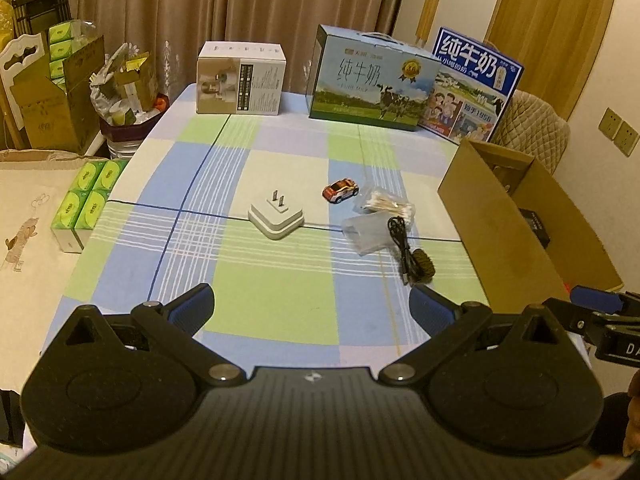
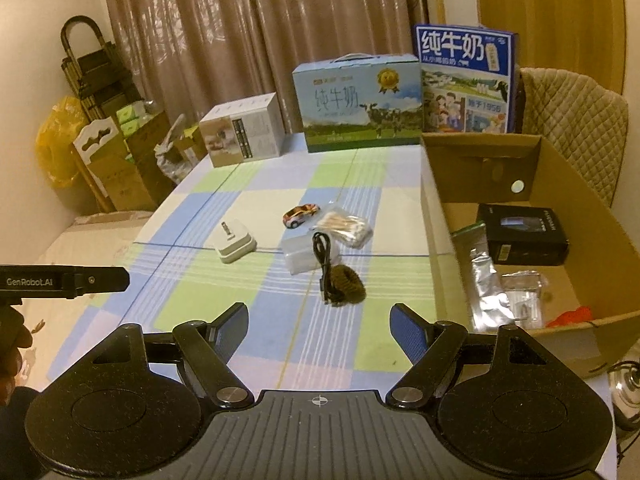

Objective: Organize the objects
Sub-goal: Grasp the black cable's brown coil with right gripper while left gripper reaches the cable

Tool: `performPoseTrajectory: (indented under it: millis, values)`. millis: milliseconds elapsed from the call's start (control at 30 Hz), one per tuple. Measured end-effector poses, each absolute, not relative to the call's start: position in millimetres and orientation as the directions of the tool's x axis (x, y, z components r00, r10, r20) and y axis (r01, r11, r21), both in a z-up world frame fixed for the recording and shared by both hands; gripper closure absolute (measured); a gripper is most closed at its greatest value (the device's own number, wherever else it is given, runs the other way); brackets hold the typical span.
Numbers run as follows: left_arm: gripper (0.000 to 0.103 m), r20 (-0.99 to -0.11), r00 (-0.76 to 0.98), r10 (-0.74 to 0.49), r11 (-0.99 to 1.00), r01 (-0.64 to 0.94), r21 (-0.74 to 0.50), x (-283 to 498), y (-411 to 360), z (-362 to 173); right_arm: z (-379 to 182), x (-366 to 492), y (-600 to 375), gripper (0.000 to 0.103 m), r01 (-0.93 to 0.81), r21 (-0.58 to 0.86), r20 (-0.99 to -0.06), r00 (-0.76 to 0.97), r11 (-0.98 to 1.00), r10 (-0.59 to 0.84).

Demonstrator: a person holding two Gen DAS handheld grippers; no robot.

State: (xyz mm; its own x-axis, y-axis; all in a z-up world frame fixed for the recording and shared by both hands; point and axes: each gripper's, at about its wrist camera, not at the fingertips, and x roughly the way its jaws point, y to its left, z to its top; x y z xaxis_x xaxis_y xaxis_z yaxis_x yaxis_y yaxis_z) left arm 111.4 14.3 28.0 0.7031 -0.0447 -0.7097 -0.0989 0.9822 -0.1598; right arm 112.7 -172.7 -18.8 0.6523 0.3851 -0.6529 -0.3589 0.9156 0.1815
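Observation:
On the checked tablecloth (image 1: 276,292) lie a white plug adapter (image 1: 276,218) (image 2: 234,245), a small toy car (image 1: 340,191) (image 2: 301,214), a bag of cotton swabs (image 1: 385,201) (image 2: 345,226), a clear plastic case (image 1: 366,234) (image 2: 304,255), a black cable (image 1: 401,246) (image 2: 325,266) and a brown scrunchie (image 1: 424,266) (image 2: 349,283). My left gripper (image 1: 312,306) hovers open in front of the adapter, nothing between its fingers. My right gripper (image 2: 319,322) is open just short of the scrunchie. An open cardboard box (image 2: 436,216) (image 1: 476,204) stands on the right.
The box holds a black carton (image 2: 524,234), foil packets (image 2: 486,284) and something red. Two milk cartons (image 1: 368,80) (image 1: 472,84) and a white box (image 1: 240,78) stand at the table's far edge. Green tissue packs (image 1: 86,200) lie off the table's left side.

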Motion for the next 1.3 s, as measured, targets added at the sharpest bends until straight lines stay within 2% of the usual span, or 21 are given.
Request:
performPoseTrajectory:
  millis: [200,333,833,1200,1233,1267,1300]
  values:
    - [0.001,-0.732,0.680,-0.044,0.984,-0.097,-0.149,127.0,19.4,9.5,-37.5,129.0,-161.7,0.029,-0.373,0.170,-0.668,0.637,0.912,0.385]
    - [0.001,-0.744,0.667,-0.040,0.986,-0.096,-0.139,139.8,24.1,-4.7,-54.5,143.9,-154.9,0.044,-0.374,0.166,-0.687,0.620,0.912,0.379]
    - [0.001,-0.771,0.634,-0.059,0.996,-0.020,-0.092,208.2,23.8,-63.3,-108.7,214.3,-136.5,0.074,-0.425,0.112,-0.713,0.595,0.898,0.371]
    - [0.001,-0.778,0.620,-0.103,0.992,0.006,-0.127,223.9,25.1,-88.0,-143.8,258.1,-120.7,0.076,-0.457,0.037,-0.756,0.569,0.889,0.324]
    - [0.001,-0.773,0.626,-0.102,0.992,0.010,-0.123,224.2,24.7,-87.3,-145.6,260.2,-119.9,0.079,-0.461,0.038,-0.754,0.569,0.887,0.328]
    - [0.001,-0.771,0.630,-0.098,0.993,0.012,-0.117,224.8,23.9,-86.9,-146.9,261.5,-118.6,0.087,-0.465,0.039,-0.756,0.565,0.885,0.331]
    - [0.001,-0.769,0.632,-0.096,0.993,0.013,-0.114,225.6,23.4,-87.1,-147.4,262.5,-117.2,0.090,-0.471,0.043,-0.756,0.561,0.881,0.337]
